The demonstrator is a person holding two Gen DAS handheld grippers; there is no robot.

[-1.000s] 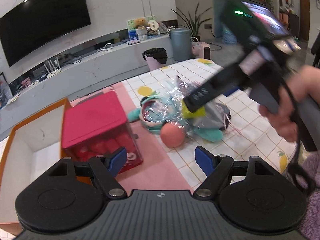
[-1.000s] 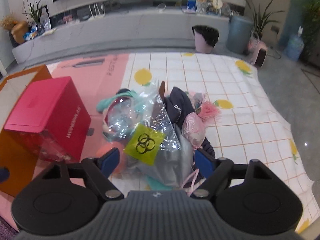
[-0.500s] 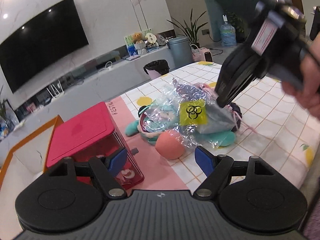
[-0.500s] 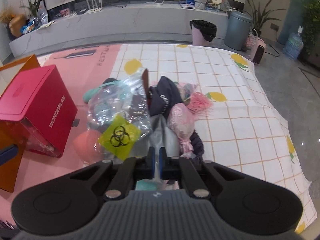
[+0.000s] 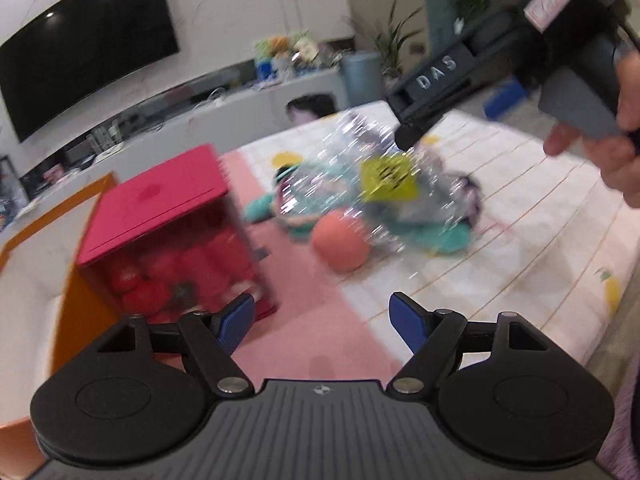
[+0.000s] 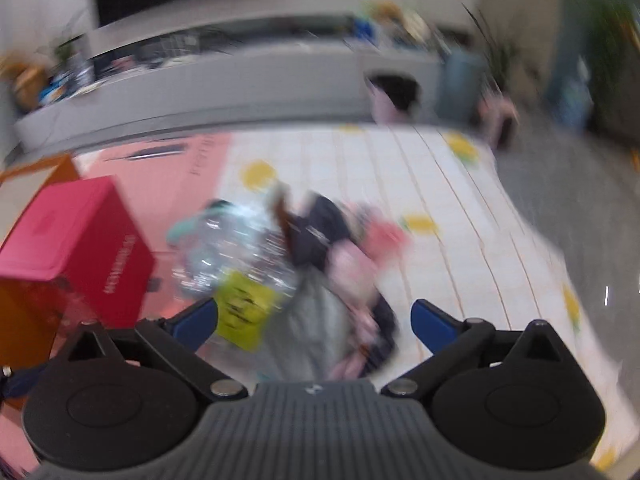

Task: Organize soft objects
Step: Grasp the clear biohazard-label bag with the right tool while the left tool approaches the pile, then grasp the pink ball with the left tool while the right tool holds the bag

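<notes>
The left claw (image 5: 322, 320) is spread wide with nothing between its blue pads (image 5: 236, 318); only pink cloth shows in the gap. Just beyond its left finger stands a red box (image 5: 160, 208), its clear front showing red rounded shapes too smeared to name. Behind and left of the box, an orange-edged carton (image 5: 60, 216) runs out of the frame. Ahead and slightly right of the claw lies a peach ball (image 5: 340, 246), touching the heap of soft objects (image 5: 420, 216): a crinkled clear bag with a yellow label (image 5: 388, 180), something teal under it, darker cloth at the far side. Motion blur hides the separate pieces.

The right claw (image 6: 314, 322) is opening; its jaws stand far apart and the pads press on nothing. The bag's yellow label (image 6: 242, 310) and a grey fold of the heap (image 6: 316, 320) lie below the gap, whether touched or not cannot be told. Past them are a dark garment (image 6: 320, 232) and pink fabric (image 6: 360, 256), all streaked. To the claw's left sits the red box (image 6: 76, 240), its side lettering unreadable. From the left wrist view the right claw is seen above the heap, gripped by a hand (image 5: 604, 148) cut off at the frame edge.

All of it rests on a bench (image 6: 460, 232) covered in pink and lemon-print checked cloth.
</notes>
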